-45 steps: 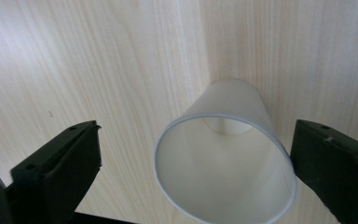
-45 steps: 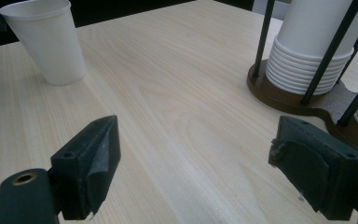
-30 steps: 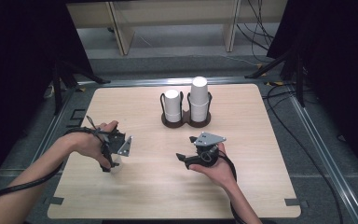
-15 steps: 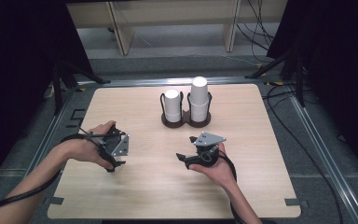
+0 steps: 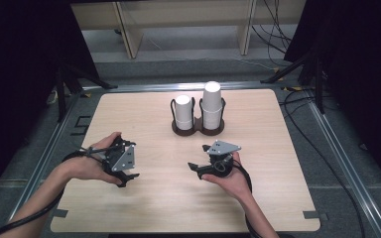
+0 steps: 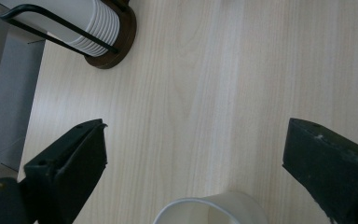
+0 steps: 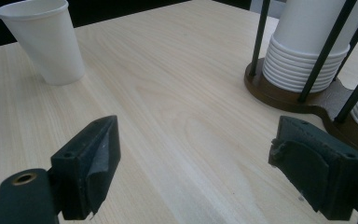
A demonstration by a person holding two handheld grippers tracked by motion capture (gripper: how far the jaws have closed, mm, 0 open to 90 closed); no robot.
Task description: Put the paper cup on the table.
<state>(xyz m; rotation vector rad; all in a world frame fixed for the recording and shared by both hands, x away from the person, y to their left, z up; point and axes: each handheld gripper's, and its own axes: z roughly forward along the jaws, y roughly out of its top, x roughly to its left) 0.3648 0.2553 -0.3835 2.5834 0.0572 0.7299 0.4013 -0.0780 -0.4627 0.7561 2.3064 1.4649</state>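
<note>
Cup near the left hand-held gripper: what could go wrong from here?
1. The empty cup stands upright and loose between the open jaws of the left hand-held gripper; pulling away sideways could clip its rim and tip it.
2. The right hand-held gripper, also open, sits close to the holder; a swing toward it might hit a rod or the stacks.

**No legible writing**

No text, label, brand, number or sign can be read anywhere. The white paper cups, the dark wooden holder, the pale table and both grippers carry plain, unmarked surfaces.
</note>
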